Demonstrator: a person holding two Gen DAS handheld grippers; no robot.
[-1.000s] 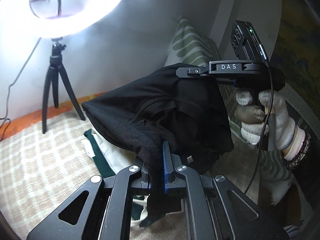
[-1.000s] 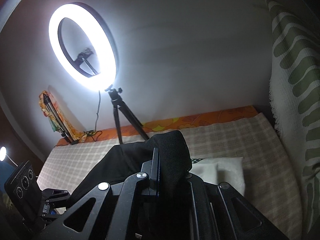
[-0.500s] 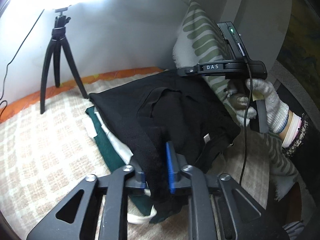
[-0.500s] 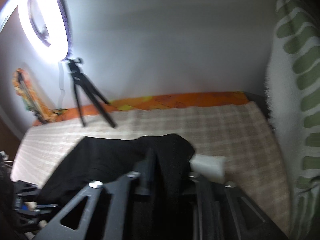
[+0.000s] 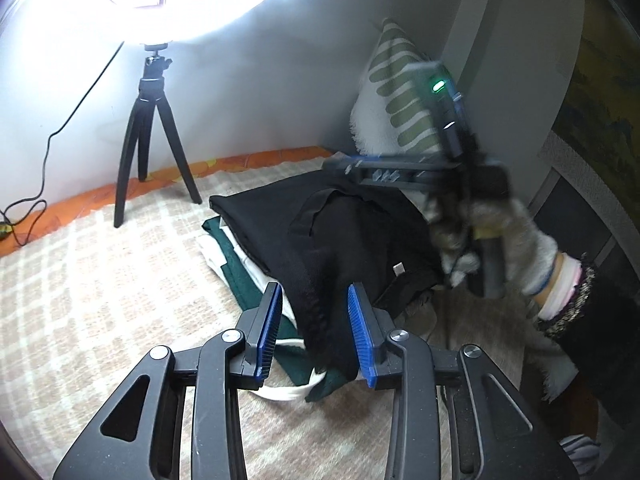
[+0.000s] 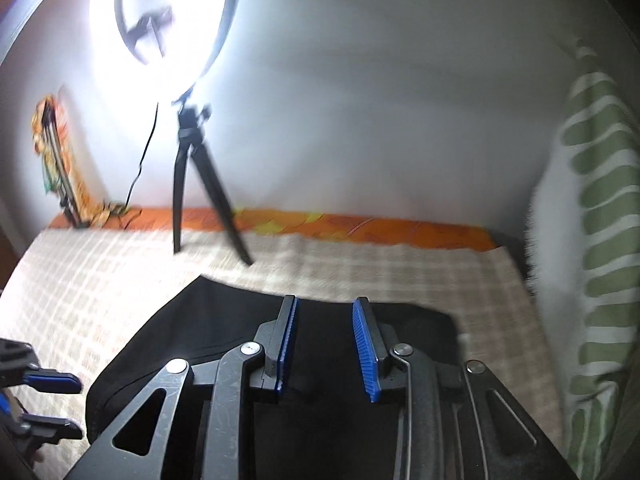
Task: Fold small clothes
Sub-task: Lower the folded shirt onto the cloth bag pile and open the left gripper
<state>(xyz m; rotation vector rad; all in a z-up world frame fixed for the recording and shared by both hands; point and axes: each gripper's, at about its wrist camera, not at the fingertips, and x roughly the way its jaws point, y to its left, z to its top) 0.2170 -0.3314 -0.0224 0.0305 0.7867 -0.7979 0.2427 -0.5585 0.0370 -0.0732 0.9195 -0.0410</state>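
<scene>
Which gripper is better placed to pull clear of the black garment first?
Right. The right gripper stands open above the flat black garment with nothing between its pads. The left gripper is opening, but a ridge of the cloth sits between its pads.

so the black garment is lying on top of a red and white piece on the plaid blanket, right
Not quite: the piece under the black garment is dark green and white, not red and white. The left wrist view shows it sticking out from under the garment's near edge. The rest holds: both lie on the plaid blanket.
</scene>
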